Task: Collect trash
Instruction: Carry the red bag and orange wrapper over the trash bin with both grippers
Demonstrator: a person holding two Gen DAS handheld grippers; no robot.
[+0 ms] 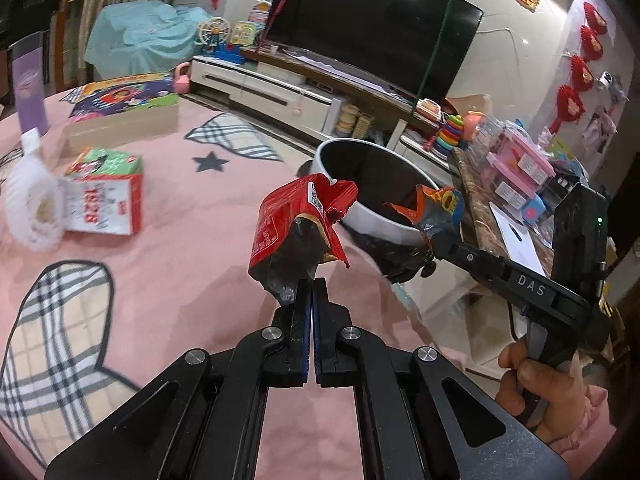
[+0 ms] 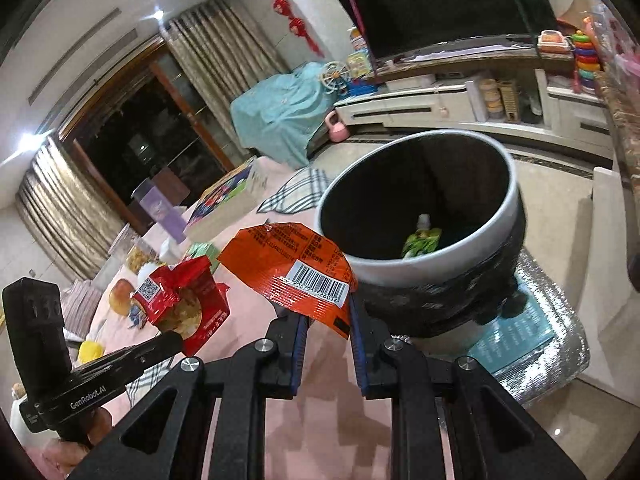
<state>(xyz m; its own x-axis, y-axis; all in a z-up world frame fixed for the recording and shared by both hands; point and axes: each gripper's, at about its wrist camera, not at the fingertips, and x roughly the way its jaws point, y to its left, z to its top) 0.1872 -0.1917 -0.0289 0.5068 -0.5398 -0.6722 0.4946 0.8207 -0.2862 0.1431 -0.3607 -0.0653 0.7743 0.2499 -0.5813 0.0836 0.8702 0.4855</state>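
My left gripper (image 1: 311,284) is shut on the lower edge of a crumpled red snack wrapper (image 1: 296,224), which it holds above the pink tablecloth (image 1: 168,280). To its right, my right gripper (image 1: 430,240) grips an orange and blue wrapper (image 1: 438,204) at the near rim of the white trash bin (image 1: 376,222), which has a black liner. In the right wrist view the right gripper (image 2: 328,312) pinches the orange wrapper (image 2: 288,264) by its barcode corner, just before the bin (image 2: 440,264). A green pouch (image 2: 422,240) lies inside. The left gripper (image 2: 176,338) with the red wrapper (image 2: 180,300) is at the left.
A red and green carton (image 1: 104,196), a white plastic brush-like item (image 1: 32,208), a puzzle box (image 1: 124,108) and a purple tube (image 1: 28,84) sit on the cloth. The bin stands on a silver foil bag (image 2: 552,344). A cluttered side table (image 1: 520,168) is at the right.
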